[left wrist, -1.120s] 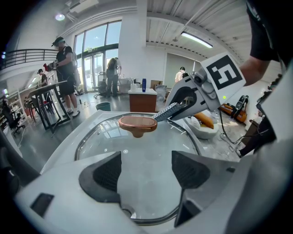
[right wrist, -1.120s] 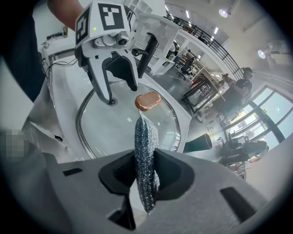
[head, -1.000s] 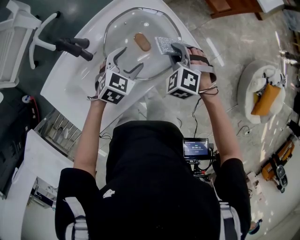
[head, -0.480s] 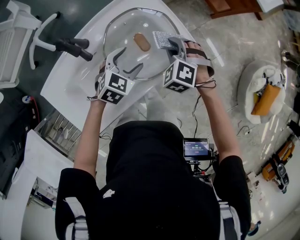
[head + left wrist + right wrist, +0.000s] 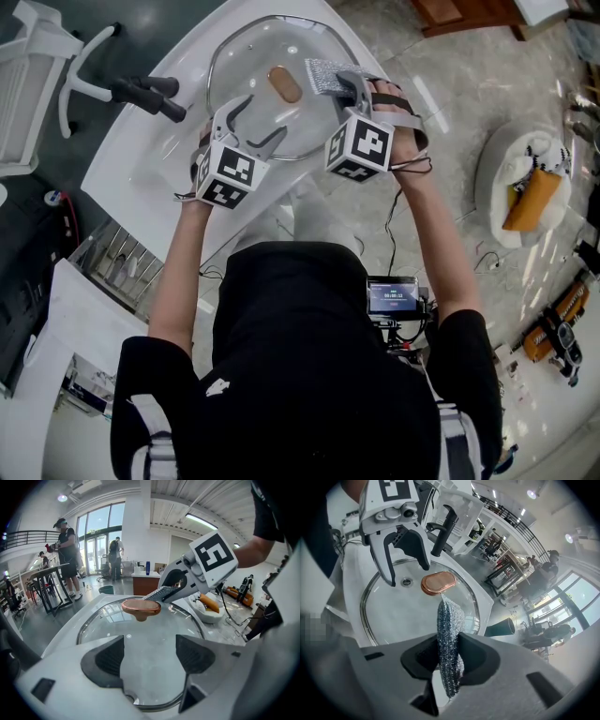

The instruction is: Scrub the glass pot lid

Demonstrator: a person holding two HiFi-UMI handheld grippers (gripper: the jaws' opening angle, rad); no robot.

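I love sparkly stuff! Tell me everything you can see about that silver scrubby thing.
The scrubber is a flat pad of shiny silver-grey mesh, seemingly metal. It stands on edge, pinched between the fingers of the right gripper. Its free end reaches toward the copper-coloured knob on the glass lid; touching is unclear.

No legible words, coded black-and-white squares on left marker cube (image 5: 226,174) and right marker cube (image 5: 362,146), small screen (image 5: 392,295) below the right marker cube, digits unreadable

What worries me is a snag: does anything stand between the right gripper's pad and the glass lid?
Nothing visible does: the scouring pad in the right gripper points at the bare glass lid beside its knob.
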